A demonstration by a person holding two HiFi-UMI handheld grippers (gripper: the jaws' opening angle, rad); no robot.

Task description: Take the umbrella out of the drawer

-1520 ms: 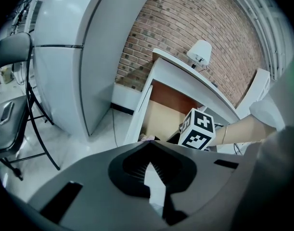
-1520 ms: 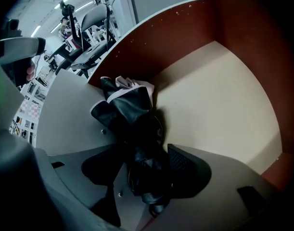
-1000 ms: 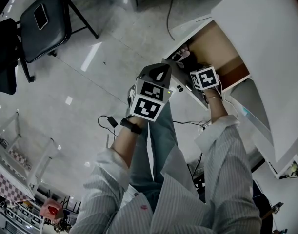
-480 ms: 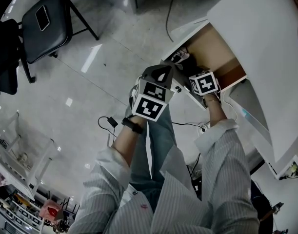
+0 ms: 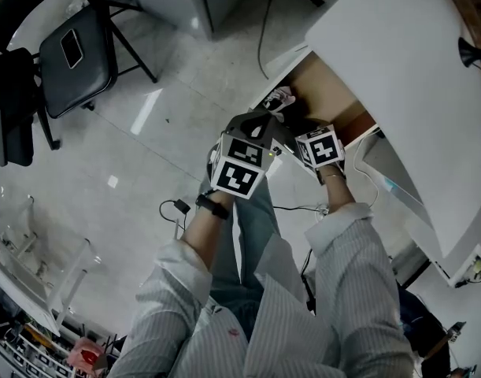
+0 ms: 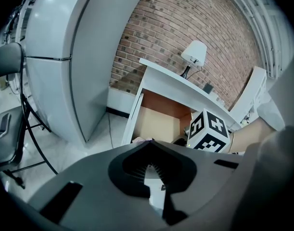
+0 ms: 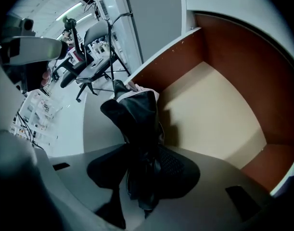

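Now | right gripper [image 7: 143,179]: jaws have just closed, clenched on the black folded umbrella [image 7: 137,117] | change: umbrella lifts off the floor of the drawer [image 7: 219,114], far end by its left rim | left gripper [image 6: 154,174]: jaws slightly apart, empty | extraction looks nearly done

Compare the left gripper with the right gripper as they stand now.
Load: the right gripper is clamped on the black folded umbrella, its jaws having just been closing on it. The left gripper holds nothing, with a narrow gap between its jaws.
Place: the right gripper hangs over the open drawer, while the left gripper sits short of it, facing it.
Shared: each carries a marker cube.
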